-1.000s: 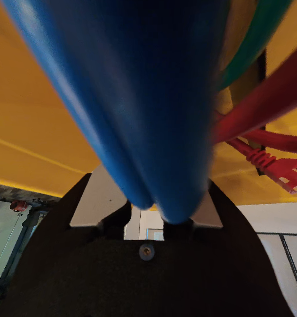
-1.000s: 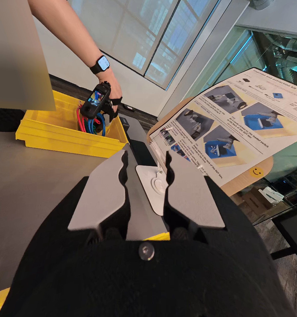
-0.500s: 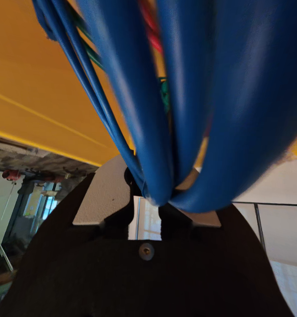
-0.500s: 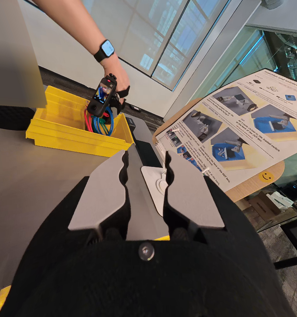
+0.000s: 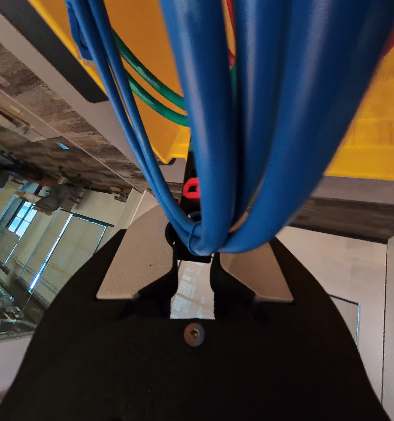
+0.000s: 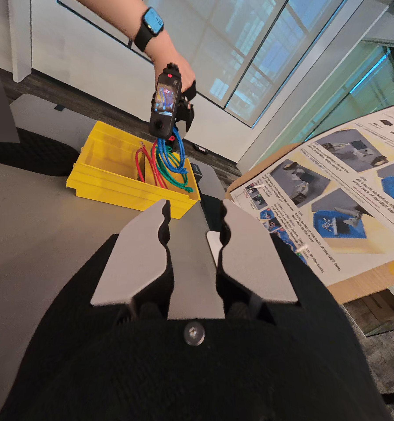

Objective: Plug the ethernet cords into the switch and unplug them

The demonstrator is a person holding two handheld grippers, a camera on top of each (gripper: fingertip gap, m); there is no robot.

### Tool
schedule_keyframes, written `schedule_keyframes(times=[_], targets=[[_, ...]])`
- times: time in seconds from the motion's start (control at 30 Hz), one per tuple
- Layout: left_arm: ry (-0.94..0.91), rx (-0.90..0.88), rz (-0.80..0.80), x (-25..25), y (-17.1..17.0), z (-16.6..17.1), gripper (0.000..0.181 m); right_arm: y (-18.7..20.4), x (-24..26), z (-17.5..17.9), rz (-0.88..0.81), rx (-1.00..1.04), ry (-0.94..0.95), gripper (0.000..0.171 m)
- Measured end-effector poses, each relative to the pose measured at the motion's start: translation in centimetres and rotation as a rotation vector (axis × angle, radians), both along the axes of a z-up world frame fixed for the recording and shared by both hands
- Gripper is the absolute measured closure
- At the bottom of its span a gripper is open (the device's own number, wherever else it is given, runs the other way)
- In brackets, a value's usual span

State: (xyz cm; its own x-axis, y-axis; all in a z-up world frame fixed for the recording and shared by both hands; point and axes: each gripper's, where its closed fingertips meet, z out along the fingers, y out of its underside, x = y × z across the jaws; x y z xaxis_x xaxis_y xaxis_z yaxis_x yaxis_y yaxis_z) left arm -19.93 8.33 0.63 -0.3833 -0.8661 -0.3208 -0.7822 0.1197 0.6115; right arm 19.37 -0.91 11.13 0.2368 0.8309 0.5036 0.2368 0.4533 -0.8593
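Left tool [image 5: 194, 241] is pinching looped blue ethernet cords [image 5: 216, 127], lifting them above the yellow plastic bin [image 6: 132, 193] on the grey desk [image 6: 32, 227]. Right tool [image 6: 194, 225] is idling parted, holding nothing. Raising slowly should be shaking tangled red and green cords [image 6: 166, 175] free.

Office-type workspace, grey table [image 6: 43, 227], glass partition walls [image 6: 271, 57], illustrated instruction poster [image 6: 328, 205] on a stand, yellow parts bin [image 6: 127, 193]
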Motion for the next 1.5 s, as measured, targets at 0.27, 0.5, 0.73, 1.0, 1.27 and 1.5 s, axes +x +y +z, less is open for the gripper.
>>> schedule_keyframes(times=[0.27,0.5,0.73,1.0,1.27,1.5], targets=[[-0.176,0.143,0.041,1.5,-1.6,3.6,0.152,-0.9,-2.5,-1.7,0.041,0.015,-0.085,0.13],[-0.274,0.28,0.07,1.4,-2.0,6.4,0.152,-1.2,-3.1,-2.0,0.058,0.005,-0.081,0.13],[-0.385,0.389,0.057,2.6,-1.6,8.8,0.151,-1.0,-4.1,-3.3,0.06,-0.002,-0.128,0.13],[-0.514,0.555,0.027,5.4,-0.4,14.9,0.152,-1.0,-3.9,-3.1,0.063,-0.005,-0.113,0.13],[-0.594,0.682,-0.08,11.9,0.2,24.6,0.151,-0.8,-3.6,-3.1,0.064,-0.02,-0.105,0.13],[-0.652,0.728,-0.141,17.4,-0.2,29.9,0.153,-0.9,-3.2,-2.8,0.056,-0.007,-0.112,0.13]])
